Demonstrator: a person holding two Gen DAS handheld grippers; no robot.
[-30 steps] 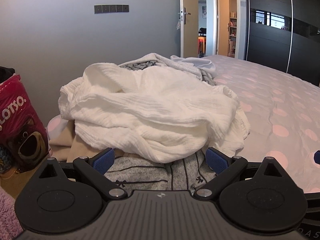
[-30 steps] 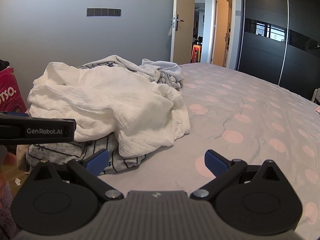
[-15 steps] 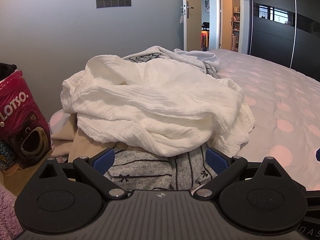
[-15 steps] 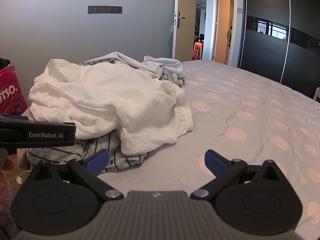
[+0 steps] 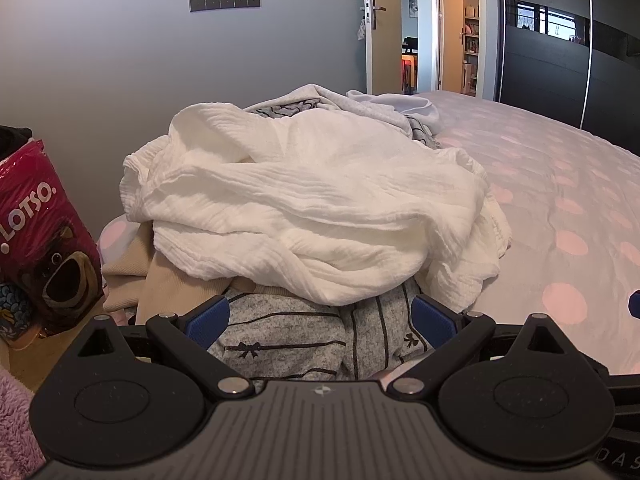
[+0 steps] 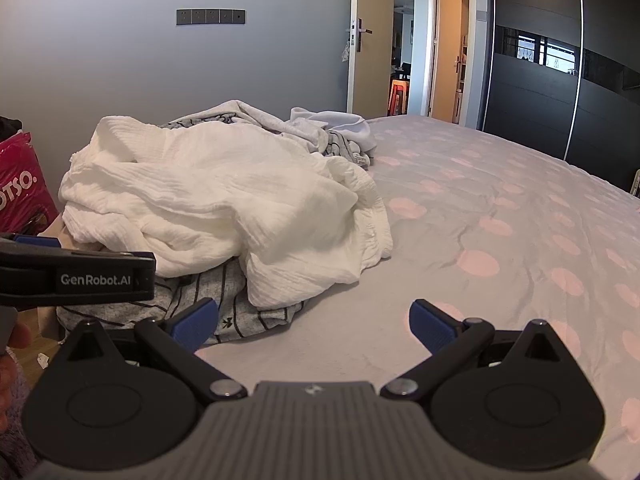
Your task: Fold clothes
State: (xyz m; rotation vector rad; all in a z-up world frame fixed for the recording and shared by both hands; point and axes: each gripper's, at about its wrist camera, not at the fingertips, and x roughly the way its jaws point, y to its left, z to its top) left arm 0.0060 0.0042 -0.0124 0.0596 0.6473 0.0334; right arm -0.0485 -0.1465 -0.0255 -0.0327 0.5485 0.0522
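Observation:
A pile of clothes lies at the corner of the bed. On top is a crumpled white crinkled garment. Under it is a grey knit piece with black lines and small bows, and beige cloth sticks out at the left. Behind lie light grey and pale blue garments. My left gripper is open just above the grey knit piece, holding nothing. My right gripper is open over bare bedsheet to the right of the pile. The left gripper's side shows in the right wrist view.
The bed has a grey sheet with pink dots stretching right. A red LOTSO bag stands on the floor left of the bed. A grey wall, an open door and a dark wardrobe are behind.
Both grippers have drawn back slightly from the pile, so more of the grey knit piece shows under the white garment. Both stay open.

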